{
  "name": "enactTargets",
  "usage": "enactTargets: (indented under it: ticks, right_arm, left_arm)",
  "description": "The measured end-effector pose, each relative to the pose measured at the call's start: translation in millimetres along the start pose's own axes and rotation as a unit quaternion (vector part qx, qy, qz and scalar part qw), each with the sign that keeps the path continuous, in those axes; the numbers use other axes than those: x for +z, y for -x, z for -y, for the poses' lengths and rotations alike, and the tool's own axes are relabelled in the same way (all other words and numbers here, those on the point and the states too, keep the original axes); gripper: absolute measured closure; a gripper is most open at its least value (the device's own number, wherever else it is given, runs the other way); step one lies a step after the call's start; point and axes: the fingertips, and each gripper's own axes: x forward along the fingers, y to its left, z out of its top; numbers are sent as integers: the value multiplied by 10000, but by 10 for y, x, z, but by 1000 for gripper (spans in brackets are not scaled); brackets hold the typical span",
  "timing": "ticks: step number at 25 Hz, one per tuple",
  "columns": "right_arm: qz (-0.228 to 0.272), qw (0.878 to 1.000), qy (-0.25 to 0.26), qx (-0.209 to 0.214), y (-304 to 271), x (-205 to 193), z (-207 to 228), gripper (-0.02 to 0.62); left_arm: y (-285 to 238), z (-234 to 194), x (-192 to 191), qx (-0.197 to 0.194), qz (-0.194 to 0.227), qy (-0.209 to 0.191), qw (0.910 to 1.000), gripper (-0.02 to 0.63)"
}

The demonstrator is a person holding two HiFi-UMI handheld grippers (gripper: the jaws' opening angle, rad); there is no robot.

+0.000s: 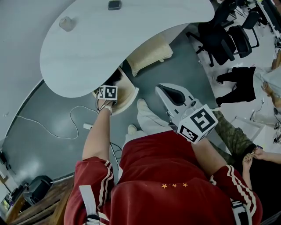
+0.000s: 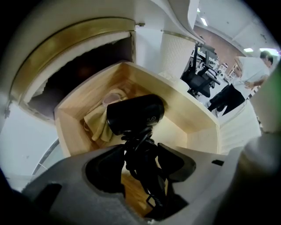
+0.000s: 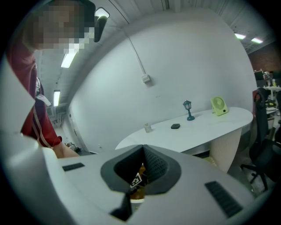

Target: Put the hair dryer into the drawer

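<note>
The black hair dryer hangs inside the open wooden drawer, its body just over a yellowish cloth. My left gripper points steeply down, its jaws shut on the dryer's handle and the cord wound round it. In the head view, the left gripper is over the drawer under the white table. My right gripper is held to the right, away from the drawer. Its jaws are shut with nothing in them.
On the curved table stand a small lamp, a green fan and a dark puck. A ribbed cream pedestal carries the table beside the drawer. A white cable lies on the floor. Office chairs and another person are at the right.
</note>
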Motion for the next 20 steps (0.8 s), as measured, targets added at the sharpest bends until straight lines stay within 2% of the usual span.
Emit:
enactTargets:
  ticks: [4,9,20]
  right_arm:
    - [-3,9999,55,-86,92,2,-33,589]
    - [91,9998,101,-170,206,66,-127,589]
    - [401,9984,319,-241,432,213,-526,589]
  left_arm:
    - [-31,7,-3,-56,-32,0,10000,359]
    - [102,54,-25,-121,-42,-299,9995,345]
    - [580,149,-49,-201,463,-804,9955,345]
